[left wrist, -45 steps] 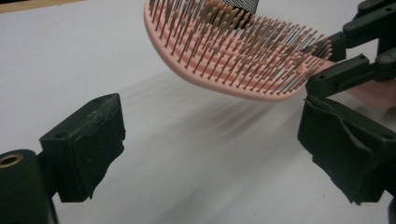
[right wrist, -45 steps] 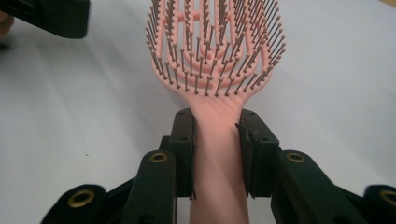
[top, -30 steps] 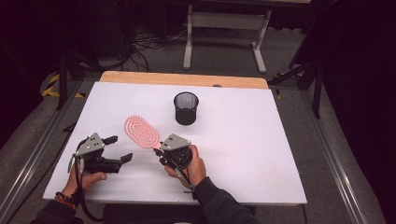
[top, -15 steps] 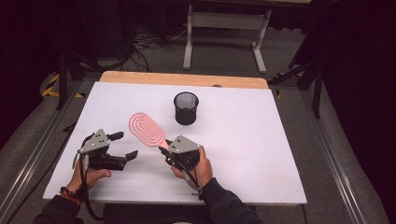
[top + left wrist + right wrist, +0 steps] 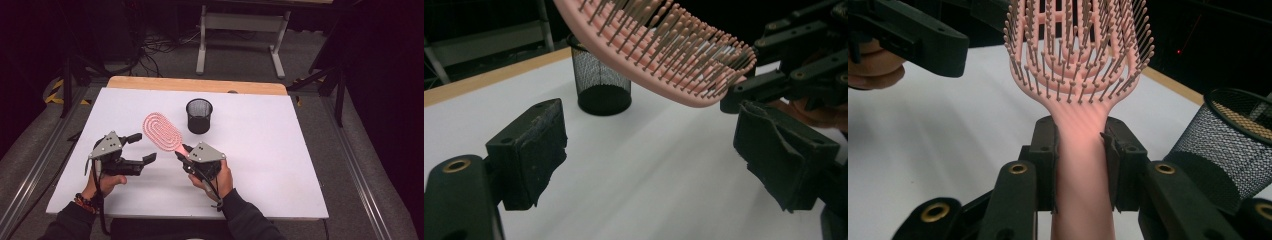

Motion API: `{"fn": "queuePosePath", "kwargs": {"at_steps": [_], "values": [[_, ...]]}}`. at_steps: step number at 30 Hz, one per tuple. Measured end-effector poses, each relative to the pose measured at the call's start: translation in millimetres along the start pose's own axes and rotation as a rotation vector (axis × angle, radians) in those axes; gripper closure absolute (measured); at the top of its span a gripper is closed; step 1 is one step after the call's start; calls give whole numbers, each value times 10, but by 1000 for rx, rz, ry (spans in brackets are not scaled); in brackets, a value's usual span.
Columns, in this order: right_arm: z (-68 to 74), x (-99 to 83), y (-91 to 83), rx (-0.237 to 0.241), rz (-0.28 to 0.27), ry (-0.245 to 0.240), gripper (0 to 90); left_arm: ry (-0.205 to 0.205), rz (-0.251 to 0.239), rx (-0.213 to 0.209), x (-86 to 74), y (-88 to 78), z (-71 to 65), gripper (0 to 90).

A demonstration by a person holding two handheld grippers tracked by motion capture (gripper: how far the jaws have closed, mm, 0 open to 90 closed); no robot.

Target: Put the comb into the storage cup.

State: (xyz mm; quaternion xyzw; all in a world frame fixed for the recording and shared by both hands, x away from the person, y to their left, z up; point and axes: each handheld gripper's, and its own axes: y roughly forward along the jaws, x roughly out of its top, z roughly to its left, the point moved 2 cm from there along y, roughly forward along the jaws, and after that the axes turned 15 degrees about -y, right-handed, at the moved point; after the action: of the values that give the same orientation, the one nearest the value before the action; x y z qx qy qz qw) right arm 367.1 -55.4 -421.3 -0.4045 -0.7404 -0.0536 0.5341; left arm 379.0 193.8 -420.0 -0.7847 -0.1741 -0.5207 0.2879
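A pink hairbrush (image 5: 162, 131) hangs tilted above the white table (image 5: 280, 150) with its bristles facing down. My right gripper (image 5: 182, 152) is shut on its handle; the right gripper view shows both pads pressed on the handle (image 5: 1080, 150) below the bristled head (image 5: 1078, 60). My left gripper (image 5: 143, 148) stands open to the left of the brush, and its jaws have just been closing a little with nothing between them. In the left gripper view the brush head (image 5: 664, 55) floats above and beyond the two open jaws (image 5: 649, 150).
A black mesh cup (image 5: 199, 116) stands upright behind the brush, also seen as the mesh cup (image 5: 601, 80) and the mesh cup (image 5: 1228, 145). A wooden strip (image 5: 195, 85) runs along the table's far edge. Bare white surface lies to the right.
Both hands have drifted right and slightly up. The brush has travelled with the right gripper, its head now closer to the mesh cup.
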Motion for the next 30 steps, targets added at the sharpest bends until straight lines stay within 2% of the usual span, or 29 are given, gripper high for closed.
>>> {"fn": "queuePosePath", "kwargs": {"at_steps": [1, 3, 8, 11, 15, 21, 25, 30], "values": [[-23, 8, -22, -12, -7, -3, 693, -31, -19, -21, 39, 30, -13, 146], [-43, 8, -51, -29, -21, 0, 693, -42, -29, -31, 75, 64, -34, 147], [-50, -2, -68, -45, -15, -14, 693, -48, -43, -39, 135, 166, -108, 155], [-54, -11, -80, -54, -18, -20, 693, -55, -56, -34, 152, 208, -129, 160], [-56, -15, -85, -59, -20, -14, 693, -82, -82, -54, 182, 270, -149, 168], [-43, -16, -84, -60, -26, -13, 693, -84, -115, -39, 212, 296, -174, 186], [-26, -20, -77, -65, -24, -22, 693, -117, -117, -39, 224, 336, -168, 189], [-18, -36, -67, -70, -20, -20, 693, -124, -126, -41, 234, 375, -175, 213]]}}
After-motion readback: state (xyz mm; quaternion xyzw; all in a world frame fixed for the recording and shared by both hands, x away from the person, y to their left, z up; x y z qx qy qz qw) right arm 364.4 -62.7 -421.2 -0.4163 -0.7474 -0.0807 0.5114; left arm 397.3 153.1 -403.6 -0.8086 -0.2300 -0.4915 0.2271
